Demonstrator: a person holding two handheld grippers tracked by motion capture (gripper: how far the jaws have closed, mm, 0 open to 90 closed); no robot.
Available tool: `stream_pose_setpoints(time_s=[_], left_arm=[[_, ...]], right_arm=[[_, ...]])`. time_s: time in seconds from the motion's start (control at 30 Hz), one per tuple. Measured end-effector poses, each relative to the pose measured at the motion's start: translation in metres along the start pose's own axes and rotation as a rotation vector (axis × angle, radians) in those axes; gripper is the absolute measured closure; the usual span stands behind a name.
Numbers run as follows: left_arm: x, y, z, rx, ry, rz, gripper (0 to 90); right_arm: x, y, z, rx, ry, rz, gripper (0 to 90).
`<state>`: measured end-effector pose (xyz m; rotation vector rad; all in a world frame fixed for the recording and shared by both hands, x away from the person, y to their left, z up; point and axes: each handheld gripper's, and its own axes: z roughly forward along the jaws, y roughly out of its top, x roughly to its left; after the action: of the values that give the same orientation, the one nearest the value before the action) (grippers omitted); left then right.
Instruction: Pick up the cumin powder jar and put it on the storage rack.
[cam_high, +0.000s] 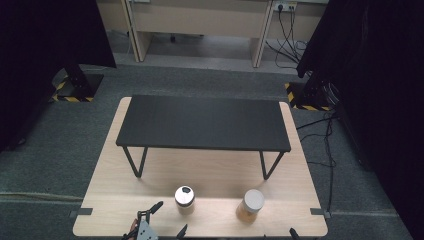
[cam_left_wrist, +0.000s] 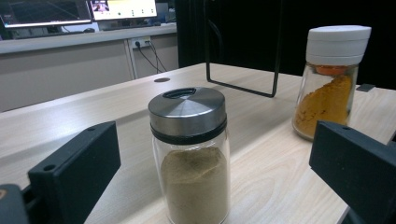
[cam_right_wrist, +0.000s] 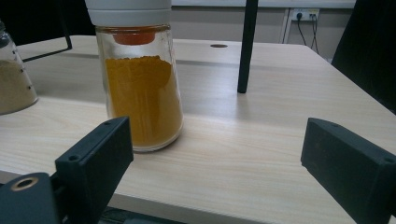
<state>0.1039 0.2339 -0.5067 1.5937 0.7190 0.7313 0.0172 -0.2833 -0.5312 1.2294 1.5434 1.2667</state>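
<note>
Two spice jars wait near the front edge of the desk (cam_high: 105, 165), below a black shelf (cam_high: 204, 122), with both grippers spread wide and holding nothing.

The steel-lidded jar of tan powder (cam_left_wrist: 191, 158) stands between the left gripper's (cam_left_wrist: 210, 172) fingers. The white-capped jar of orange powder (cam_right_wrist: 140, 79) stands to its right, off-centre toward one finger of the right gripper (cam_right_wrist: 217, 168). Likely risks: that finger may nudge the tall glass over on closing, or a tipped jar could roll off the near edge.
</note>
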Motion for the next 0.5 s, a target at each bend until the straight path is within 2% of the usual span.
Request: stream_pose_setpoints(time_s=[0.07,0.13,0.5], left_arm=[[0.0,0.002,0.004,0.019,0.005,-0.007,1.3],[0.002,0.007,0.01,0.066,0.004,-0.03,1.2],[0.002,0.006,0.03,0.112,0.01,-0.028,1.2]], right_arm=[[0.0,0.0,0.0,0.0,0.001,0.0,9.5],[0.001,0.0,0.0,-0.002,-0.001,-0.001,9.4],[0.0,0.0,0.0,0.003,0.001,-0.004,9.4]])
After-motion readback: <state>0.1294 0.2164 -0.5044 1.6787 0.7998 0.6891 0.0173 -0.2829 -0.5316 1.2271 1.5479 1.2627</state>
